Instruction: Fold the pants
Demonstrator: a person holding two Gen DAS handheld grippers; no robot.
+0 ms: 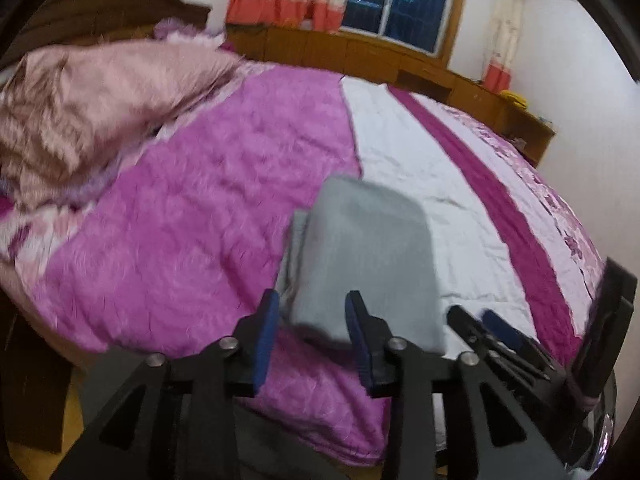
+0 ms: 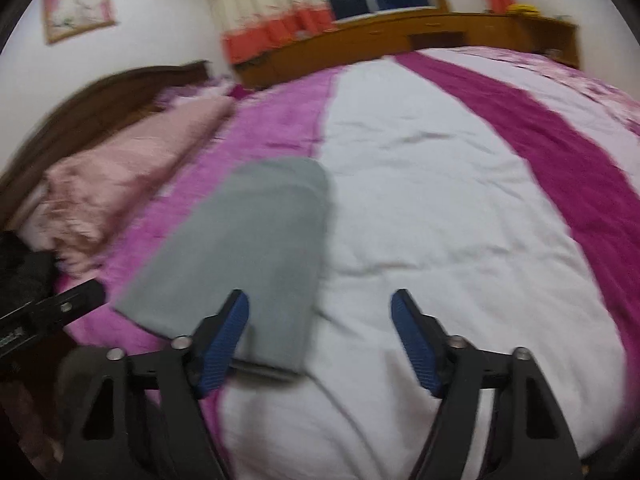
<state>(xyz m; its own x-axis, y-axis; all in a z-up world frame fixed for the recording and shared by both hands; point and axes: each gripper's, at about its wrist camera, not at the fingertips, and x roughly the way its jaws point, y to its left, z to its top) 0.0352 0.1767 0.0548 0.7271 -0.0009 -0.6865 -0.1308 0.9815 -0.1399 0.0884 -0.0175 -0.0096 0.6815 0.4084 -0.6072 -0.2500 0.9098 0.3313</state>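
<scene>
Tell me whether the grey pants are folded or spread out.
Folded. The grey pants lie on the bed cover as a compact rectangle, with stacked layers showing at the near edge.

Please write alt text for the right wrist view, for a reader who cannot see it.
Folded grey pants lie on a bed with a pink and white cover. The right gripper hangs open above their near end, holding nothing.

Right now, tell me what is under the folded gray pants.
The gray pants lie on the bedspread, across the seam between its pink and white panels. The part directly beneath them is covered and cannot be seen.
</scene>
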